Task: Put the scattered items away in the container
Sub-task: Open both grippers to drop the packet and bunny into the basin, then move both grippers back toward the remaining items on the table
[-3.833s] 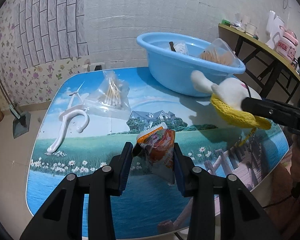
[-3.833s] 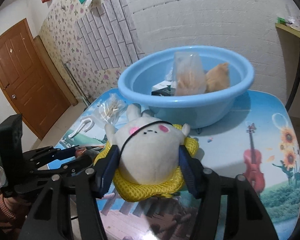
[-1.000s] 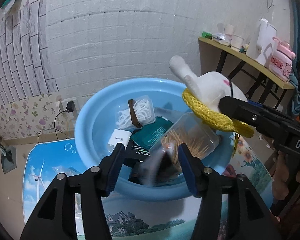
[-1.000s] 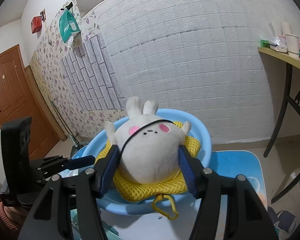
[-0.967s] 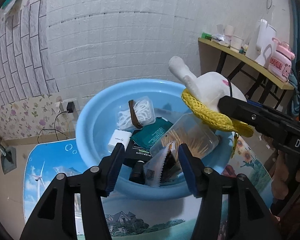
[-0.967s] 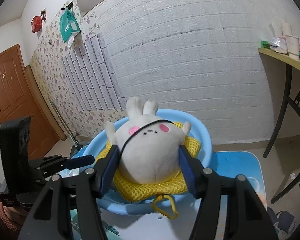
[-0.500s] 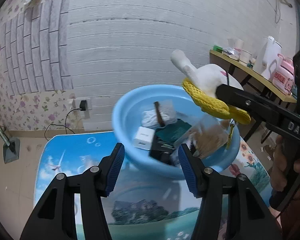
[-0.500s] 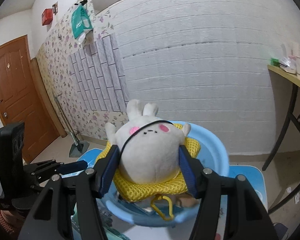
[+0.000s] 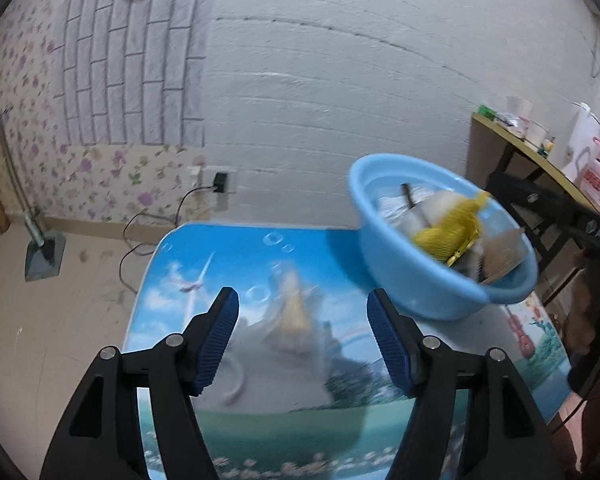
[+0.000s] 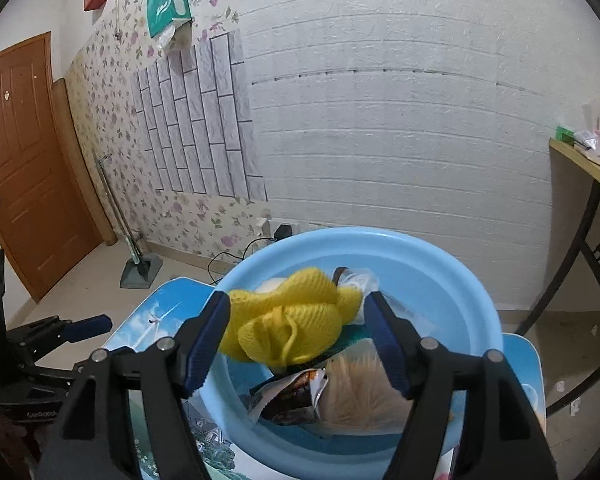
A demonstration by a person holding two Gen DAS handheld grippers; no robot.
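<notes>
The white plush rabbit in yellow mesh (image 10: 288, 330) lies in the round blue plastic basin (image 10: 452, 280), below the right tongs (image 10: 296, 334), whose jaws have just been opening, clear of it. Only the left view shows the clear bag of cotton swabs (image 9: 296, 316), blurred, on the picture-printed table (image 9: 260, 420) under the left tongs (image 9: 302, 338), likewise just opened and empty.

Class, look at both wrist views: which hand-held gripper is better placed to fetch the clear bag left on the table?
Left. The left hand-held gripper stands open with the clear bag between its fingers on the table. The right hand-held gripper hangs over the blue basin.
</notes>
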